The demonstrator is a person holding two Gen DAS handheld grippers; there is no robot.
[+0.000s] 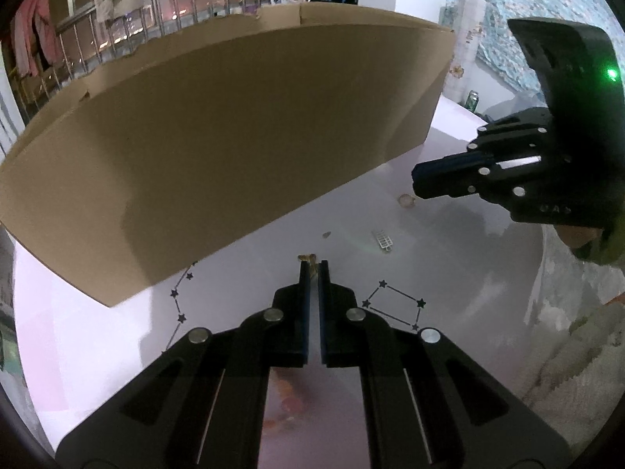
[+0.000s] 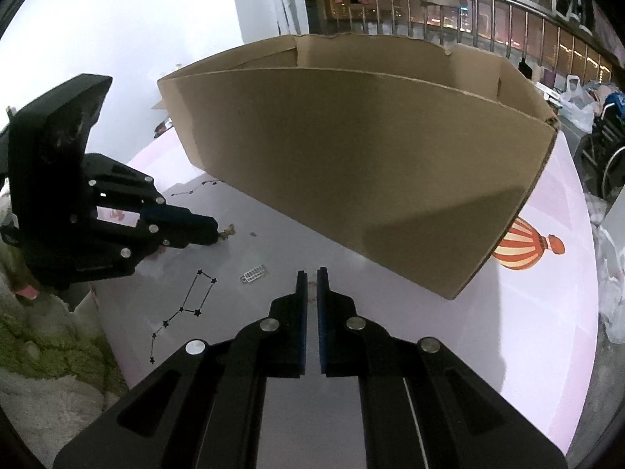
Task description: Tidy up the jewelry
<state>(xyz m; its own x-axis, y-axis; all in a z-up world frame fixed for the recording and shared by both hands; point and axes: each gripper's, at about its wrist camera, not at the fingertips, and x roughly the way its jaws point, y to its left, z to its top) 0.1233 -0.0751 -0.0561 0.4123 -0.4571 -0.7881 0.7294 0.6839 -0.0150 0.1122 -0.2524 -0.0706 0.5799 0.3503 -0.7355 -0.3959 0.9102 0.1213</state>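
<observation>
Left gripper (image 1: 313,269): jaws nearly closed, pinching a small gold earring (image 1: 307,258) at the tips, low over the pale pink table (image 1: 97,351). Right gripper (image 2: 311,273): narrow gap, nothing held, hovering mid-table. Between them lie a silver grid-shaped charm (image 2: 254,273) and a tiny brown piece (image 1: 326,235) (type unclear). Cardboard box (image 2: 371,164) stands along the far edge.
</observation>
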